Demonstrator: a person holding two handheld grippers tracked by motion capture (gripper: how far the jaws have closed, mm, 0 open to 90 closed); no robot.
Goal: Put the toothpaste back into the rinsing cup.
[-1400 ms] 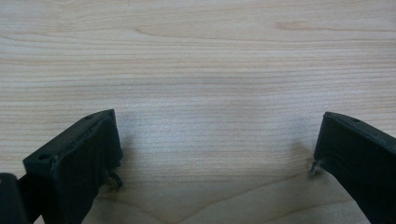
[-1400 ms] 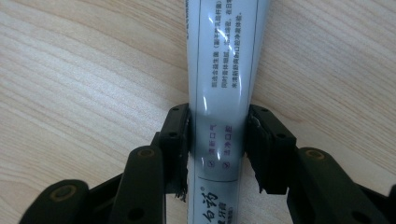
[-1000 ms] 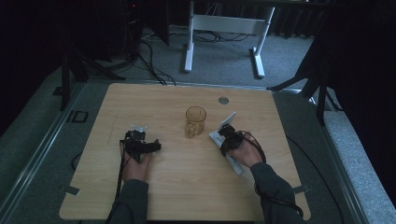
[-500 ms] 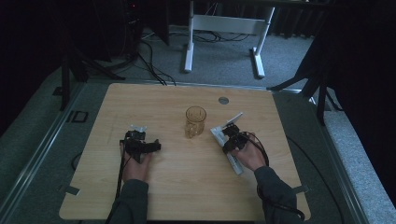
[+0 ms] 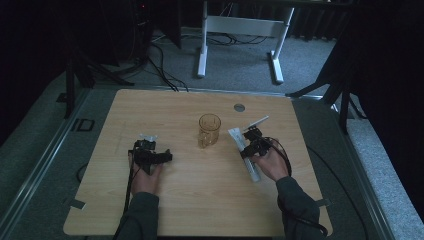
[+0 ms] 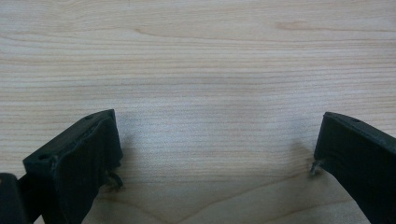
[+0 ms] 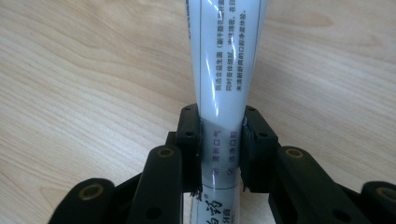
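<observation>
1. Here, your right gripper [image 7: 219,154] has its two black jaws pressed against both sides of a white tube [image 7: 224,70] printed with small characters; the tube runs up from between the jaws toward twelve o'clock in the right gripper view, widening as it goes.
2. In the high view, your right gripper [image 5: 251,136] sits at about four o'clock from the amber glass mug [image 5: 208,130], and the tube [image 5: 256,123] pokes out beyond the gripper toward one o'clock, tilted up off the wooden table [image 5: 200,200].
3. A flat white piece [image 5: 245,150] lies under your right hand [image 5: 270,162]; you cannot tell from here what it is.
4. Your left gripper [image 6: 215,154] has its jaws spread wide, one at each lower corner of the left gripper view, with bare wood grain between them.
5. In the high view your left gripper [image 5: 148,150] rests at about eight o'clock from the mug, well apart from it, with your left hand [image 5: 147,177] behind it.
6. The mug stands upright near the table's middle, between the two grippers, touching neither.
7. A small round grey disc [image 5: 239,107] lies in the table top at one o'clock from the mug.
</observation>
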